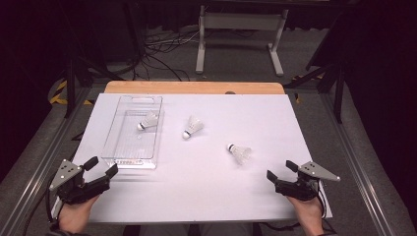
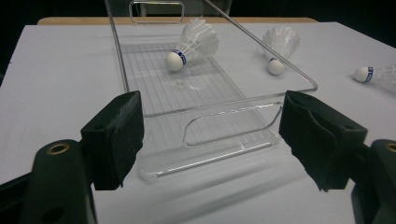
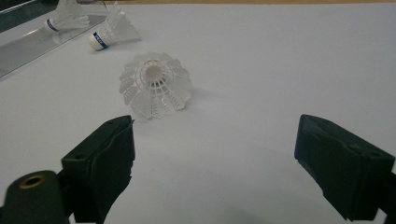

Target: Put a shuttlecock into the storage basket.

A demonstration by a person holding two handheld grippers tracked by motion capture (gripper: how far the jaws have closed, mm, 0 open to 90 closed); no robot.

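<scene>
Both grippers rest at the near edge of the white table (image 1: 206, 196), the left gripper (image 1: 101, 169) at about 7 o'clock and the right gripper (image 1: 280, 172) at 5 o'clock, each with jaws spread wide and holding nothing. Just beyond the right one, at about 4 o'clock, lies the nearest shuttlecock (image 1: 239, 153), its skirt turned toward the jaws. I judge it very light and fragile; the thin ribbed skirt would crush, so the round firm cork head is the better place to take. A second shuttlecock (image 1: 193, 127) lies near the centre. At 10 o'clock the clear, stiff plastic tray (image 1: 129, 160) holds a third shuttlecock (image 1: 148, 121).
</scene>
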